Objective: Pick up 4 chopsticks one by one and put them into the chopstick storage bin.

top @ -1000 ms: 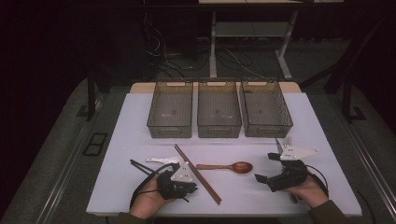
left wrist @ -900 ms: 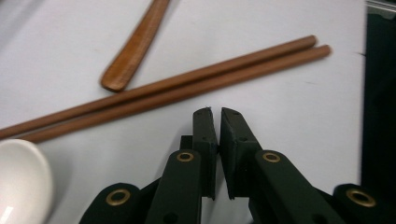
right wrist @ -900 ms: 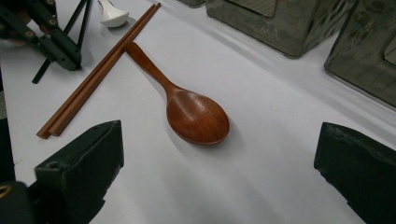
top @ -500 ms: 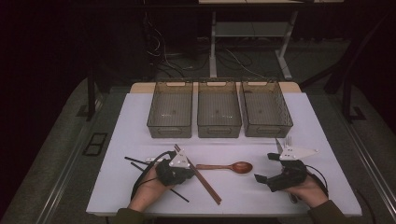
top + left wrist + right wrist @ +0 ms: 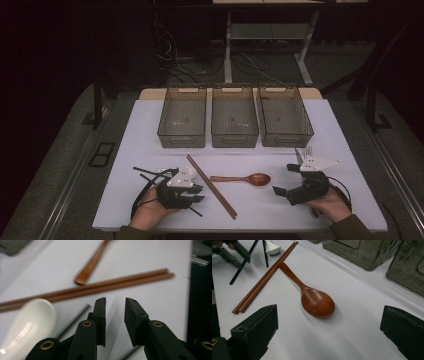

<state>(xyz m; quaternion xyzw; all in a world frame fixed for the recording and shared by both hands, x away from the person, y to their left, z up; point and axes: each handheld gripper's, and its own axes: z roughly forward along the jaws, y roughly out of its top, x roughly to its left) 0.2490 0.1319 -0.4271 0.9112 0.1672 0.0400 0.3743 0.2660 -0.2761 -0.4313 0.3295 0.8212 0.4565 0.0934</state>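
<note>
Brown chopsticks (image 5: 211, 185) lie slantwise at the near middle of the white table (image 5: 340, 135), just at 3 o'clock of the left gripper (image 5: 195, 192), whose jaws have just been opening and now stand slightly parted with nothing between them. A white spoon (image 5: 27, 322) and black chopsticks (image 5: 145, 176) lie beside it. A wooden spoon (image 5: 245, 178) touches the brown pair. The right gripper (image 5: 285, 180), at 3 o'clock, gapes wide, empty. Three bins (image 5: 235, 120) line up at 12 o'clock.
</note>
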